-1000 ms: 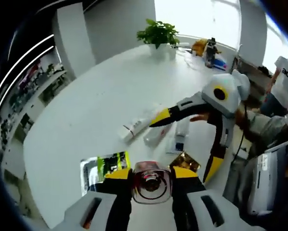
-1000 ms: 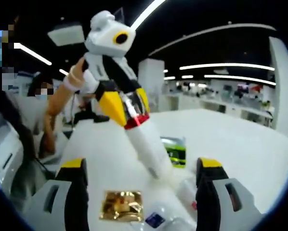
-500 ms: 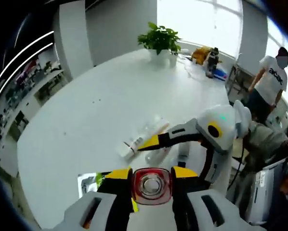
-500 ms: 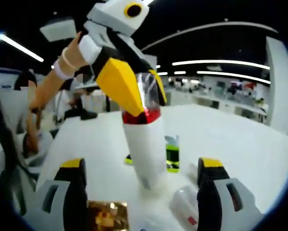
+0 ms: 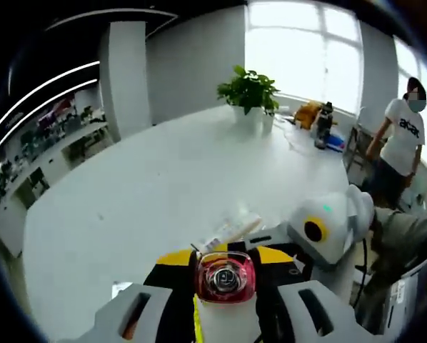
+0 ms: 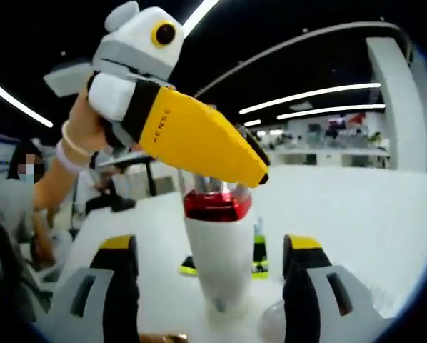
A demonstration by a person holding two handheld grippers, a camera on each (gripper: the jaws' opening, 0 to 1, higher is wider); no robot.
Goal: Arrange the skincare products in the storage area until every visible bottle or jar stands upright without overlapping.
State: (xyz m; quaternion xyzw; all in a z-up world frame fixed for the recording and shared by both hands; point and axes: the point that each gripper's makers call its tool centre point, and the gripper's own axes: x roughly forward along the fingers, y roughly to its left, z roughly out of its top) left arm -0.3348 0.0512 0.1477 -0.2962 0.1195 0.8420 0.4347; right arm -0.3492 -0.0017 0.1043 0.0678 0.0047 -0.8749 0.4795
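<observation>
Left gripper [image 5: 225, 268] is setting a red-capped bottle [image 6: 218, 250] upright on the worktop [image 5: 163, 186], fingers clamped on it — right gripper [image 6: 208, 286] is waiting with fingers apart, tubes [image 5: 231, 230] lying flat.

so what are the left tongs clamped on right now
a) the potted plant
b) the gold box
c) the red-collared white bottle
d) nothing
c: in the right gripper view the left tongs close on the clear cap of the red-collared white bottle, which stands upright on the white table.
</observation>
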